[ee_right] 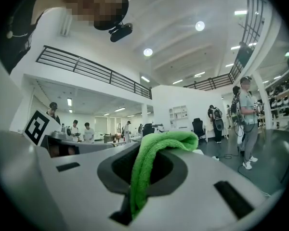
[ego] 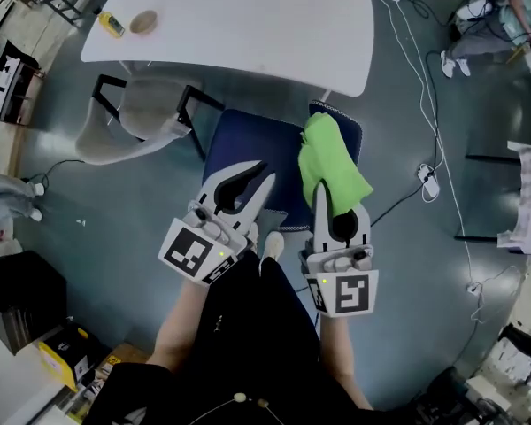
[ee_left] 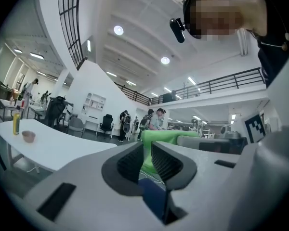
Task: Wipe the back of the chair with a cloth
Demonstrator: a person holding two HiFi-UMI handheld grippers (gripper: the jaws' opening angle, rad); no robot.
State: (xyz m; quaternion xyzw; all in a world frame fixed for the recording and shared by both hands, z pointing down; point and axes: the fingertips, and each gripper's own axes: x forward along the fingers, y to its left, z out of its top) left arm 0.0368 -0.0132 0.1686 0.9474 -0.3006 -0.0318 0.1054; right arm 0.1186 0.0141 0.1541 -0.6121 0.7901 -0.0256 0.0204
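Our right hand-held gripper is clamped on a green cloth, a soft, nubby towel that bunches between the jaws and flops forward past their tips. From the head view the cloth overlaps the padded back of the blue chair; we cannot tell whether they touch. Our left hand-held gripper sits just beside the right one, its ribbed dark pads a narrow gap apart with nothing between them. Beyond the chair stands a smooth white desk with rounded corners.

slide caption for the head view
Right gripper clamps a green microfibre cloth above a blue padded chair; left gripper open, empty.
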